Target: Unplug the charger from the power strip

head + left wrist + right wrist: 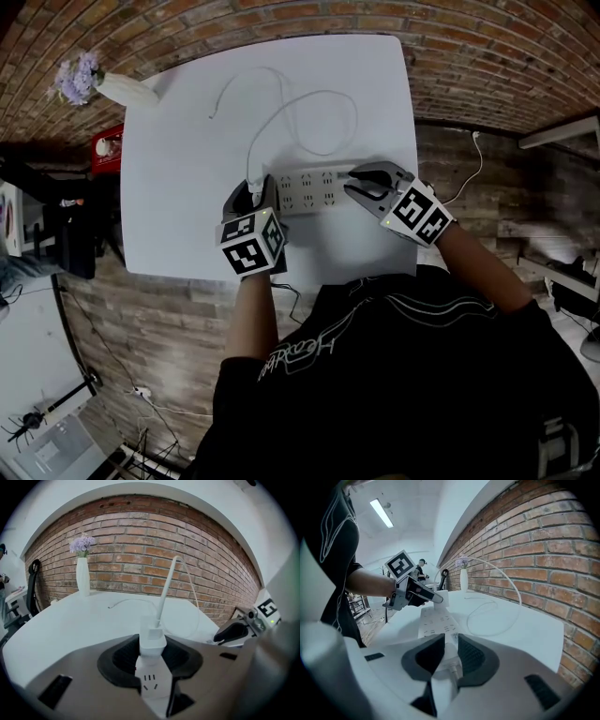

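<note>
A white power strip (314, 190) lies across the middle of the white table (187, 216). At the strip's left end a white charger (255, 176) stands plugged in, and its cable (323, 122) loops toward the far side. My left gripper (253, 190) is shut on the charger (153, 637), with both black pads pressing its sides just above the strip (154, 686). My right gripper (350, 180) clamps the strip's right end. In the right gripper view the pads hug that narrow end (449, 660), where the strip's own cord enters.
A white vase with purple flowers (112, 86) stands at the table's far left corner, near the brick wall (154, 555). A second loose white cable (246, 89) lies beyond the strip. The table's front edge runs just below both grippers, against the person's torso.
</note>
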`<act>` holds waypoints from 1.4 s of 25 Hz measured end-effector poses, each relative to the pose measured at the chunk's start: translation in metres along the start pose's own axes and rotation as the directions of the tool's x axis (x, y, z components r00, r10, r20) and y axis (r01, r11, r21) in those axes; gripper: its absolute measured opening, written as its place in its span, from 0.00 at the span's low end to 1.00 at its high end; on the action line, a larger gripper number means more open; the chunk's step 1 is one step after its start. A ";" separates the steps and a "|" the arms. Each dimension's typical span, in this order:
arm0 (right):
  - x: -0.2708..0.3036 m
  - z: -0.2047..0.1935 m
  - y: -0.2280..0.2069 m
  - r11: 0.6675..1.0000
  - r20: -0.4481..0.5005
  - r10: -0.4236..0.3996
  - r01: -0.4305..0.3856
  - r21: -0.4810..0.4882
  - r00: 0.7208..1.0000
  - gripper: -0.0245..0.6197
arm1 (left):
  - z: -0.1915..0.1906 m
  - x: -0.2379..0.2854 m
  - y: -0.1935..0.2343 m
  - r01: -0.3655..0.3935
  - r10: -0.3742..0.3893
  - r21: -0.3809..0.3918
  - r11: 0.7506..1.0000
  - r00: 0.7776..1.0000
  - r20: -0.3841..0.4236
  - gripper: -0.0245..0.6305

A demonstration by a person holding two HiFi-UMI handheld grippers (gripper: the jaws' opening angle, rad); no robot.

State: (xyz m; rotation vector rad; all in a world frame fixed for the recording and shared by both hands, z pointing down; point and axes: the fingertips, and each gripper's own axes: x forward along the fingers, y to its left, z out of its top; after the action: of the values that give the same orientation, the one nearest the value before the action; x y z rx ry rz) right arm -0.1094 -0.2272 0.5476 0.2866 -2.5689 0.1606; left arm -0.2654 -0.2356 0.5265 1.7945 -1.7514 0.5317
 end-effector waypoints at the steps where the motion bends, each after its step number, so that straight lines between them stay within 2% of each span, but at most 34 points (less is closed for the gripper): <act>1: 0.000 0.000 0.000 1.000 0.001 0.001 -0.001 -0.001 1.000 0.14 | 0.000 0.000 0.001 0.007 -0.007 -0.008 1.000 1.000 -0.001 0.25; 4: 0.000 0.000 0.000 1.000 0.001 0.001 -0.001 -0.002 1.000 0.14 | 0.000 0.000 0.001 0.005 -0.005 -0.005 1.000 1.000 -0.002 0.25; 9: -0.001 0.000 0.000 1.000 -0.001 -0.011 0.011 -0.011 1.000 0.14 | 0.002 -0.004 -0.003 -0.117 0.116 0.089 0.989 0.993 0.012 0.24; 11: -0.001 -0.001 0.000 1.000 -0.001 -0.010 0.010 -0.010 1.000 0.14 | 0.001 -0.005 -0.004 -0.138 0.137 0.093 0.986 0.990 0.020 0.24; 18: -0.001 0.000 -0.001 1.000 0.001 0.003 -0.003 -0.002 1.000 0.13 | -0.001 -0.003 0.000 0.008 -0.009 -0.038 0.999 1.000 -0.025 0.25; 20: -0.001 0.001 0.000 1.000 0.001 0.002 -0.002 -0.003 1.000 0.13 | -0.001 -0.003 0.001 0.004 -0.005 -0.030 1.000 1.000 -0.027 0.25; 25: 0.000 0.001 -0.001 1.000 -0.004 -0.007 0.007 -0.005 1.000 0.13 | 0.001 -0.007 -0.002 -0.109 0.111 0.085 0.990 0.994 -0.011 0.25; 27: 0.000 0.000 -0.001 1.000 -0.006 -0.009 0.008 -0.007 1.000 0.13 | 0.000 -0.009 -0.004 -0.129 0.131 0.097 0.987 0.991 -0.009 0.25; 32: -0.002 0.000 0.000 1.000 -0.002 -0.002 0.002 -0.009 1.000 0.13 | -0.002 -0.010 -0.002 -0.042 0.042 -0.016 0.999 0.999 -0.029 0.25; 35: -0.001 0.000 0.000 1.000 -0.002 -0.002 0.002 -0.010 1.000 0.13 | -0.003 -0.010 -0.001 -0.019 0.018 -0.036 0.999 0.999 -0.032 0.25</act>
State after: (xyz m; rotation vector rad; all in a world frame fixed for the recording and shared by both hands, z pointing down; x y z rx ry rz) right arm -0.1087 -0.2270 0.5468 0.2854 -2.5666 0.1467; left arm -0.2652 -0.2261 0.5219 1.7371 -1.7473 0.5296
